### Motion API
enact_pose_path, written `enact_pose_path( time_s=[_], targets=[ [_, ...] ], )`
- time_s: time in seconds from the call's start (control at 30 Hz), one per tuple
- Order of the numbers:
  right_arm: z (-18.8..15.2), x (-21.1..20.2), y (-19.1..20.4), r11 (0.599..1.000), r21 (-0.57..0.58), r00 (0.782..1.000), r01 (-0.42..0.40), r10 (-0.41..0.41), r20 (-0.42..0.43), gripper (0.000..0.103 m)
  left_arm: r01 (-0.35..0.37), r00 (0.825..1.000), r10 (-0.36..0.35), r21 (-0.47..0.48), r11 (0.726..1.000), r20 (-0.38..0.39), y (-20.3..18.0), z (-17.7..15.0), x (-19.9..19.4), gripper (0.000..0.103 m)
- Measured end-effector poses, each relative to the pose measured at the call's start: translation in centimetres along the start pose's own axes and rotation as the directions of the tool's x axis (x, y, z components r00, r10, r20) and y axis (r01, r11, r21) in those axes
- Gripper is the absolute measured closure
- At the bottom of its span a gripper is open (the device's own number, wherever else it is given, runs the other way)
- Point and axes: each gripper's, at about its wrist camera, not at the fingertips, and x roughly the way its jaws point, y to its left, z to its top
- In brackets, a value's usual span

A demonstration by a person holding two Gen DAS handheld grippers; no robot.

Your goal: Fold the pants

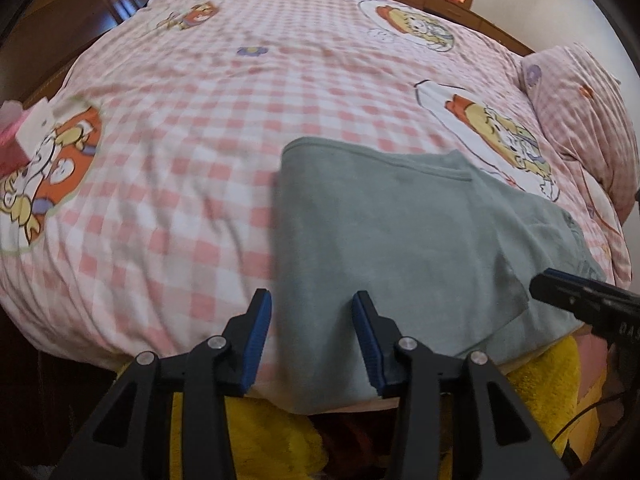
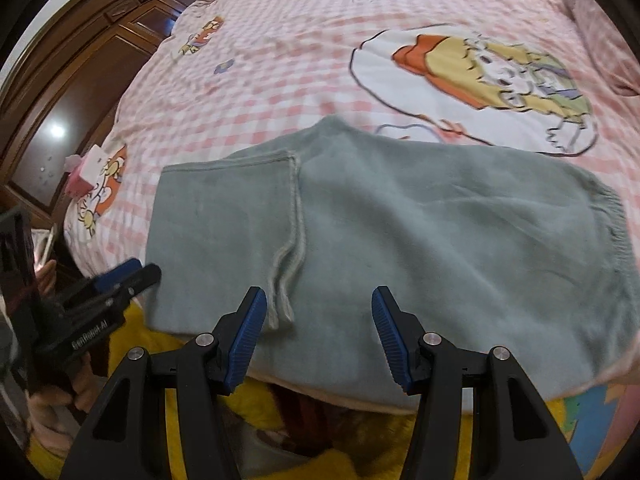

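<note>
Folded grey-green fleece pants (image 2: 400, 248) lie flat at the near edge of the bed, on a pink-and-white checked bedspread with cartoon prints (image 1: 240, 120); near edge of the fabric hangs slightly over the mattress edge. Elastic waistband (image 2: 616, 220) is at the right end in the right wrist view, folded leg section with a stitched hem (image 2: 228, 164) at the left end, and a raised seam (image 2: 296, 216) runs front to back across the top layer. Left gripper (image 1: 312, 336): black frame, blue ribbed pads (image 1: 256, 340), jaws spread, nothing between them, sitting at the left near corner of the pants, one pad over the bedspread and the other over the fabric; contact with the cloth can't be confirmed. Right gripper (image 2: 319, 336): same build, jaws wide apart, empty, above the near edge of the pants just right of the seam. Each gripper shows up at the edge of the other's view. Pink checked pillow (image 1: 580, 120) at the far right of the bed, small pink-and-white box (image 2: 86, 172) on the bed's left side, dark wooden panelled wardrobe (image 2: 80, 72) behind. Yellow fluffy fabric (image 1: 260, 440) below the bed edge under both grippers.
</note>
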Motion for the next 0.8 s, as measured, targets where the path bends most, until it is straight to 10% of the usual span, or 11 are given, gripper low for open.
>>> enact_pose_path(
  time_s=[0.67,0.8],
  targets=[
    [1.9,5.3,4.0,0.998,-0.06,0.999,0.018,-0.02,-0.035,0.047,0.048,0.999,-0.049,-0.082,0.996,-0.005,2.8,-0.6,1.0,0.053],
    [1.9,5.0,4.4,0.998,-0.058,1.0,0.008,-0.008,-0.008,0.07,0.048,0.999,-0.048,-0.08,0.996,-0.002,2.9,-0.8,0.8,0.053]
  ],
)
